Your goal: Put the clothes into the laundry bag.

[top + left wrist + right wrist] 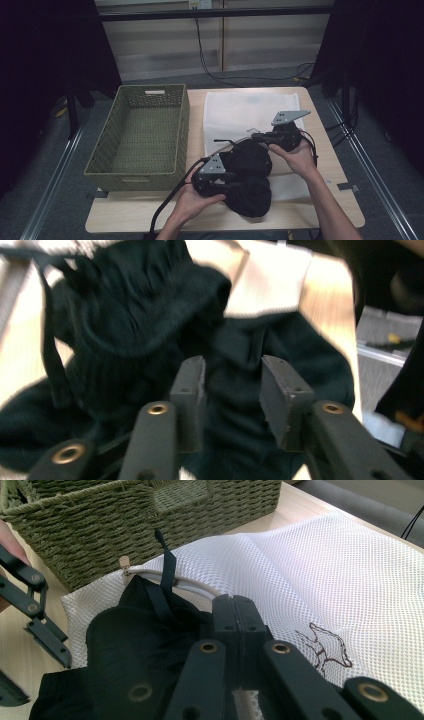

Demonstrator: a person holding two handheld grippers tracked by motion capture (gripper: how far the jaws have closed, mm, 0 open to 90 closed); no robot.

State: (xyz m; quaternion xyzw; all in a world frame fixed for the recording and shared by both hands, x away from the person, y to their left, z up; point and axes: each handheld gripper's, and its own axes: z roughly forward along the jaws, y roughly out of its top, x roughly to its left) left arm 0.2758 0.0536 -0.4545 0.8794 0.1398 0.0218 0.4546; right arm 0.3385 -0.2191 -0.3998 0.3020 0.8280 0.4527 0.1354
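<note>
High view: both forearms enter from the bottom edge. The left gripper [216, 176] lies against the black garment [250, 172] on the worktop [125, 215]; the right gripper [280, 134] is at the garment's far edge, over the white mesh bag [240, 110].

Left gripper view: fingers [190, 390] partly spread, garment between them, not pinched.

Right gripper view: fingers [235, 625] pressed together on the mesh bag's rim beside the garment, near the woven basket [100, 535].

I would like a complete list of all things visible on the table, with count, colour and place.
Woven wicker basket: one, olive green, left part of the table.
Mesh laundry bag: one, white, right of the basket, zipper edge pinched by the right gripper.
Crumpled cloth garment: one, black, on the bag's near end.
Wooden table: one, light brown.
Left gripper: jaws apart over the garment.
Right gripper: shut on the bag's edge.
</note>
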